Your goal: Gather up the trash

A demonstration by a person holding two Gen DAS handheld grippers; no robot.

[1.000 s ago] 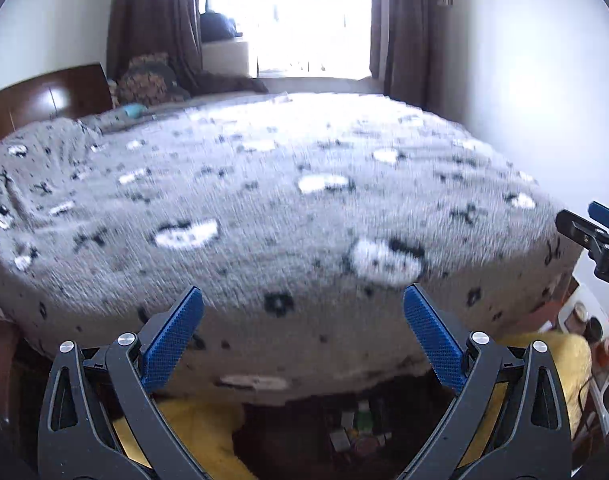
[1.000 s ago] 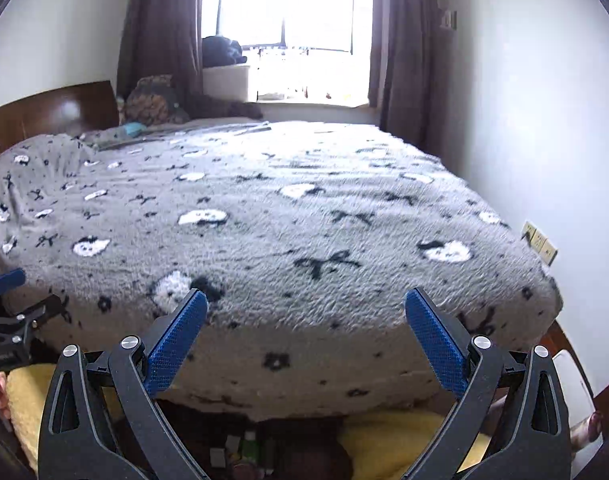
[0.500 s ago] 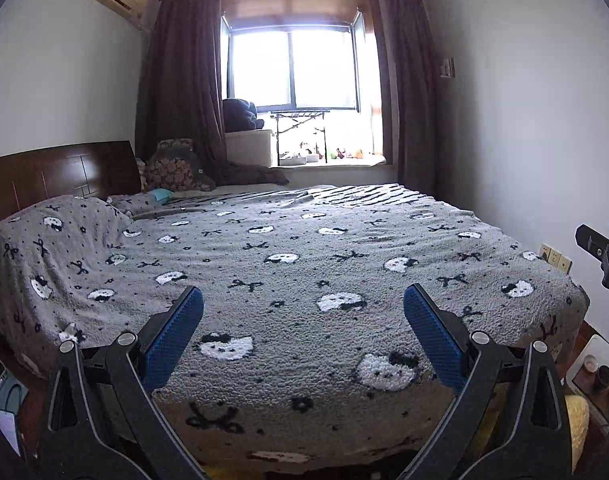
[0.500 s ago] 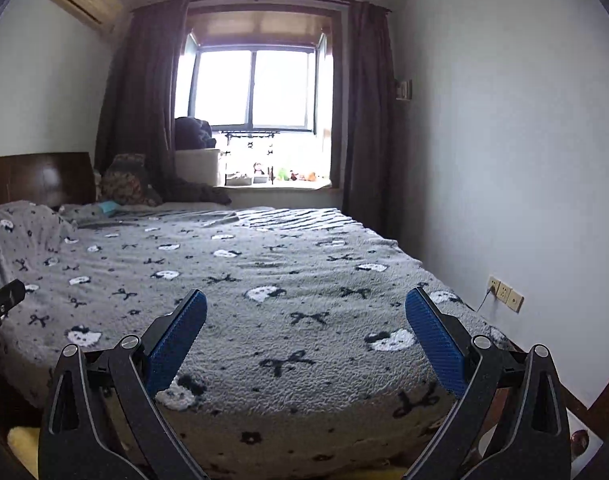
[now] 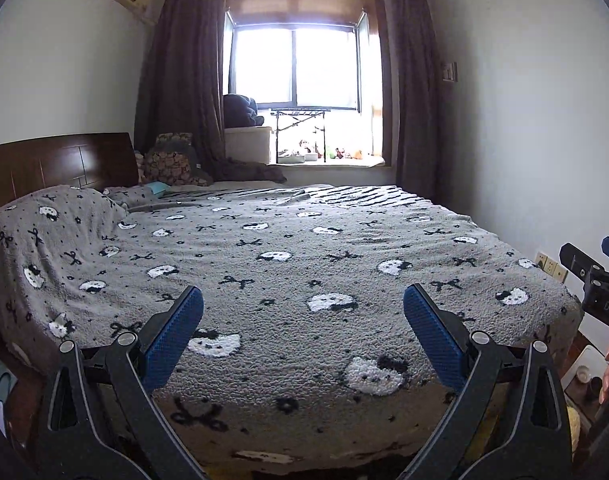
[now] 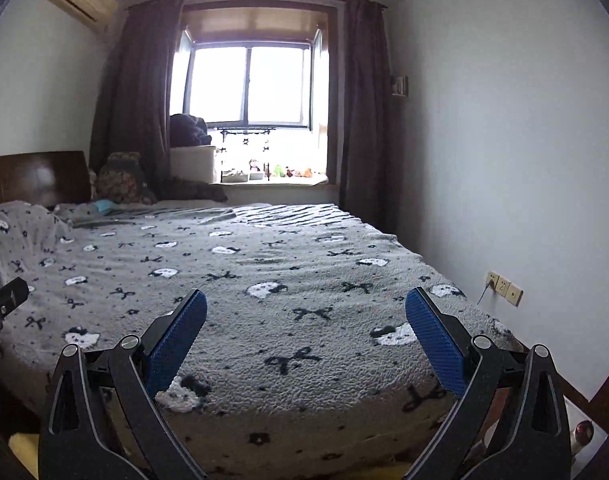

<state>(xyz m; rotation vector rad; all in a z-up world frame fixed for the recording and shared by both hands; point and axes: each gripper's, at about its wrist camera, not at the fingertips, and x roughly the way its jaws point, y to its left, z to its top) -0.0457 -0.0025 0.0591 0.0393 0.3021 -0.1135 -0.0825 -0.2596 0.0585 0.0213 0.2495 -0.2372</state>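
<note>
No trash shows in either view. My left gripper (image 5: 303, 308) is open and empty, held level above the foot of a bed with a grey cat-and-bow blanket (image 5: 288, 264). My right gripper (image 6: 305, 312) is open and empty too, over the same blanket (image 6: 264, 264), further right. The right gripper's tip shows at the right edge of the left wrist view (image 5: 592, 280). The left gripper's tip shows at the left edge of the right wrist view (image 6: 4, 300).
A dark wooden headboard (image 5: 56, 164) stands at the left. A patterned pillow (image 5: 172, 160) lies near the window sill (image 5: 328, 160). Wall sockets (image 6: 504, 288) are on the right wall. A small low table with cups (image 5: 584, 376) sits at the bed's right corner.
Both grippers have risen and tilted up from the bed's foot edge. The floor and yellow mat under the bed have dropped out of view; the whole room now shows.
</note>
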